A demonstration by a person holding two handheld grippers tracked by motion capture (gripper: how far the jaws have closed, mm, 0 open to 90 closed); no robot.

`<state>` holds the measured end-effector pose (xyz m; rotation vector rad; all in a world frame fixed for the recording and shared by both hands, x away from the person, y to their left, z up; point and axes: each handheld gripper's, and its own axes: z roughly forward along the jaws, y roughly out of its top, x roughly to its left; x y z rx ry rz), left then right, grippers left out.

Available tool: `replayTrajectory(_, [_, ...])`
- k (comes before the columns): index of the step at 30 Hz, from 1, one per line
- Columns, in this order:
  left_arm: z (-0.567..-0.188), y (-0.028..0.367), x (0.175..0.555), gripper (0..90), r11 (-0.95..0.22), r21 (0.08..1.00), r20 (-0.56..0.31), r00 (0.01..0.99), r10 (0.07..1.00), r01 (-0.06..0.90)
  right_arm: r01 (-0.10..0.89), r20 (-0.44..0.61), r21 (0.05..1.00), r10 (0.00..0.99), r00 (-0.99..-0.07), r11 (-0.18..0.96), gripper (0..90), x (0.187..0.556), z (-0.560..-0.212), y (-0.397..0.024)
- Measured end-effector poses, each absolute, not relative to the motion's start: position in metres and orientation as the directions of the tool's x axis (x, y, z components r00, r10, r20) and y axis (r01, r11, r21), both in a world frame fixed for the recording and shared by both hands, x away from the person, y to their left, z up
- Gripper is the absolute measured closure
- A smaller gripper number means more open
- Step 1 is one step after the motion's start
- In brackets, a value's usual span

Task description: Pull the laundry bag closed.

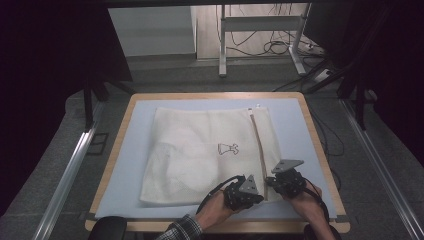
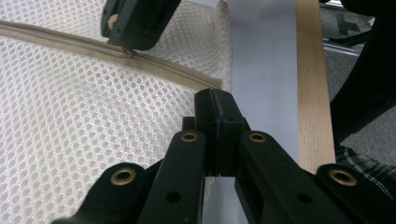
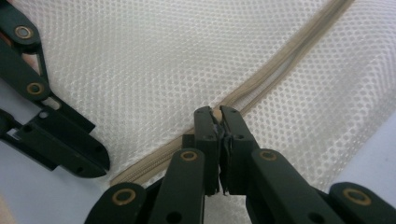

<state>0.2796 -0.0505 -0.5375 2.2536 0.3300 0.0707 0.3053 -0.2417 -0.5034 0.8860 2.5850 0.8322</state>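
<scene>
- Two grippers worked at the table's near edge, about 5 o'clock: the left gripper [image 1: 243, 192] had its jaws pressed together on the mesh bag's near edge, beside the zipper's end.
- The right gripper [image 1: 287, 181], just beside it, pinched the zipper [image 3: 261, 79] at its slider.
- One white mesh bag [image 1: 200, 150] lay flat mid-table on one pale blue mat [image 1: 125, 150].
- Its one zipper ran lengthwise, 6 to 12 o'clock, along the bag's right side.
</scene>
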Motion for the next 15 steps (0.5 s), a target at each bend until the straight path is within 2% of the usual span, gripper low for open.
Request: replayTrajectory(15, [-0.5376,-0.0505,0.2795,90.0,-0.614,0.760,-0.060,0.964,0.261,0.213,0.462,-0.077,0.605,0.625,-0.777,0.648,85.7,0.3094,-0.5061,-0.2406])
